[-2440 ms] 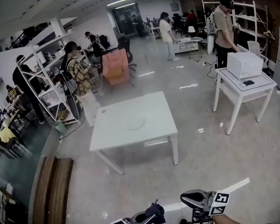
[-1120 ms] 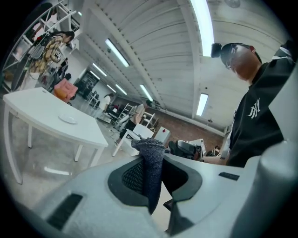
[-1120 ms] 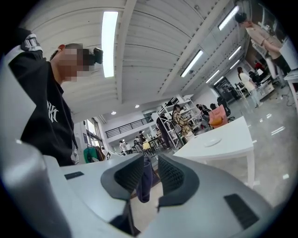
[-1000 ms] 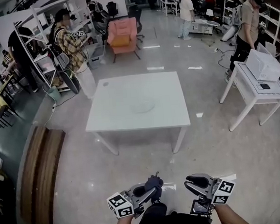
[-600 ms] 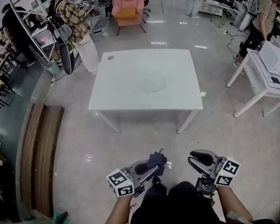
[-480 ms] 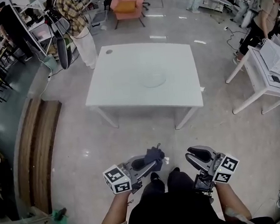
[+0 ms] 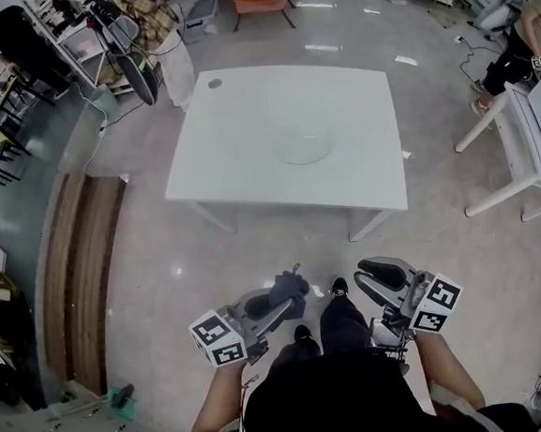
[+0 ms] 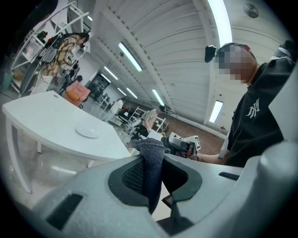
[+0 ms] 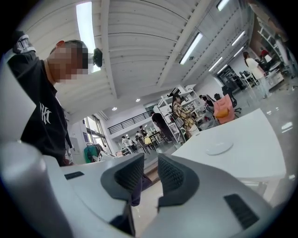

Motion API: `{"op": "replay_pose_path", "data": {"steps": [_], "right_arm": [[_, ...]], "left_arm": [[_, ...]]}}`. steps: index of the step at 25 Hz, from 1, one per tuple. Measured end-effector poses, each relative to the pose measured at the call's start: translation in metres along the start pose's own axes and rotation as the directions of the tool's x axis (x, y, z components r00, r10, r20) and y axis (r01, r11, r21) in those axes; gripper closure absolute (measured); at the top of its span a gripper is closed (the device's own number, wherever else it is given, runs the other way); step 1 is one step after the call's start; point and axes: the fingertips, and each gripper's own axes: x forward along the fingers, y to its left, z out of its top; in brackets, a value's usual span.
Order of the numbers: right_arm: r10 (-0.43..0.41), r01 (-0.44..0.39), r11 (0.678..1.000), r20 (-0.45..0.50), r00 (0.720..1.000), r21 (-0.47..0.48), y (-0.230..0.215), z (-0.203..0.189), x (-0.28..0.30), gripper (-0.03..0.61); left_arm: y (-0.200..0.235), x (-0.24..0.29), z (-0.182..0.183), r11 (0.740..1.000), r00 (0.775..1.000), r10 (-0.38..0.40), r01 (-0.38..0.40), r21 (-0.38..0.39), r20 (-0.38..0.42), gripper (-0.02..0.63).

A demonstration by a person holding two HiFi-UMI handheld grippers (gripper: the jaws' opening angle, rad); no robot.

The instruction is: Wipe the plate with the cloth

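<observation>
Cloth (image 8: 151,155) half-hidden in L gripper (image 7: 289,298); plate (image 7: 304,149) faint.

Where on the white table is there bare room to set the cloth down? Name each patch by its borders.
The table holds only the plate. Free: the wide stretch from the plate to the left edge, the strip between plate and near edge, and the narrower part toward the right edge. Nowhere on it is crowded.
</observation>
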Motion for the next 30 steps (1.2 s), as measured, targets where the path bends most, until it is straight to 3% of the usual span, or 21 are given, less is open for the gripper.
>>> {"op": "replay_pose_path", "data": {"steps": [10, 14, 19, 25, 30], "right_arm": [[0.069, -0.069, 0.998, -0.021, 0.997, -0.006, -0.113, 0.058, 0.002, 0.502], [0.116, -0.116, 0.993, 0.002, 0.993, 0.034, -0.15, 0.081, -0.007, 0.5], [0.123, -0.123, 0.99, 0.001, 0.992, 0.067, -0.179, 0.081, -0.004, 0.502], [0.105, -0.104, 0.991, -0.003, 0.994, 0.089, -0.203, 0.076, 0.026, 0.5], [0.052, -0.053, 0.991, 0.017, 0.999, 0.123, -0.232, 0.083, 0.063, 0.502]], "left_arm": [[0.059, 0.087, 0.053, 0.994, 0.994, 0.108, -0.107, -0.03, 0.014, 0.563], [0.076, 0.124, 0.073, 0.989, 0.989, 0.147, -0.147, -0.022, 0.016, 0.563], [0.102, 0.123, 0.091, 0.98, 0.979, 0.201, -0.2, -0.021, 0.042, 0.563], [0.149, 0.116, 0.106, 0.978, 0.977, 0.207, -0.205, -0.038, 0.051, 0.563], [0.202, 0.121, 0.116, 0.989, 0.989, 0.146, -0.145, -0.036, 0.01, 0.563]]}}
